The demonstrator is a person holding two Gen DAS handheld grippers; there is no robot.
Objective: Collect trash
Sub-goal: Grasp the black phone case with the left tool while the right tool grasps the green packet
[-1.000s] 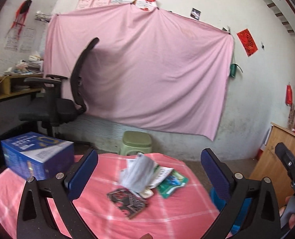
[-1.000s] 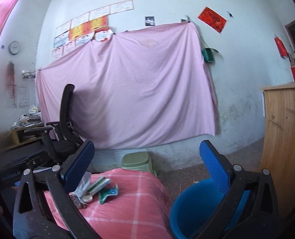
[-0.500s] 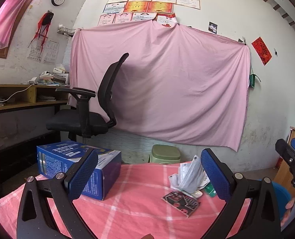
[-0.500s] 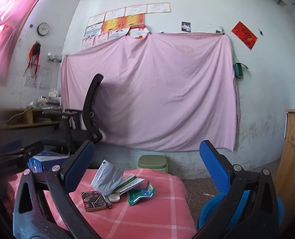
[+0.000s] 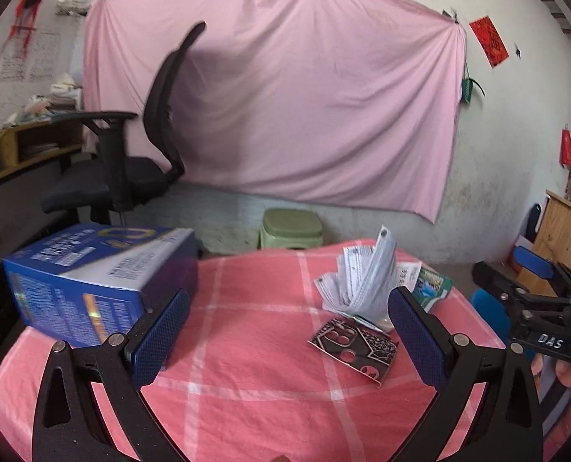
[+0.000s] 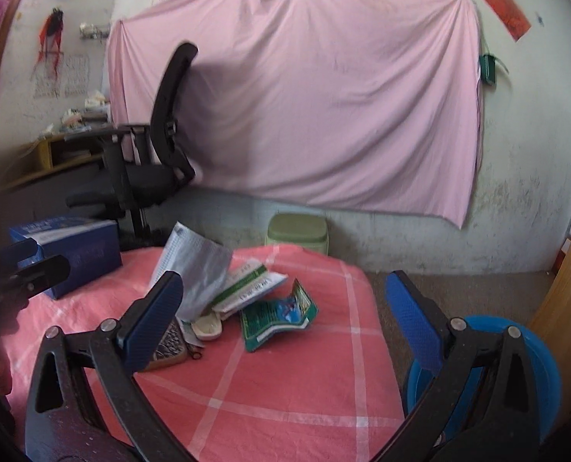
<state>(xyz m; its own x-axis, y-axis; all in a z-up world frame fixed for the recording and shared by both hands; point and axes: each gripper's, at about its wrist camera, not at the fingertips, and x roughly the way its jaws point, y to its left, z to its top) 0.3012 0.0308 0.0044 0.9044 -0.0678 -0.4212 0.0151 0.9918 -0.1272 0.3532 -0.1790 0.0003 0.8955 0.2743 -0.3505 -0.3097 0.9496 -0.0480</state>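
Left gripper (image 5: 285,331): jaws wide apart, holding nothing, above the near part of the table.
Right gripper (image 6: 285,319): jaws wide apart, holding nothing, above the table's right part.
Trash: a loose pile on the pink checked cloth (image 5: 246,377), right of centre.
Silver pouch (image 6: 196,265): standing up, at the pile's back.
Green packet (image 6: 277,317): crumpled, on the pile's right side.
Black patterned wrapper (image 5: 354,344): flat, nearest the left gripper.
Blue box (image 5: 92,281): on the table's left, apart from the pile.
Blue bin (image 6: 531,377): on the floor, just right of the table.
Green stool (image 6: 298,231): behind the table, near the wall.
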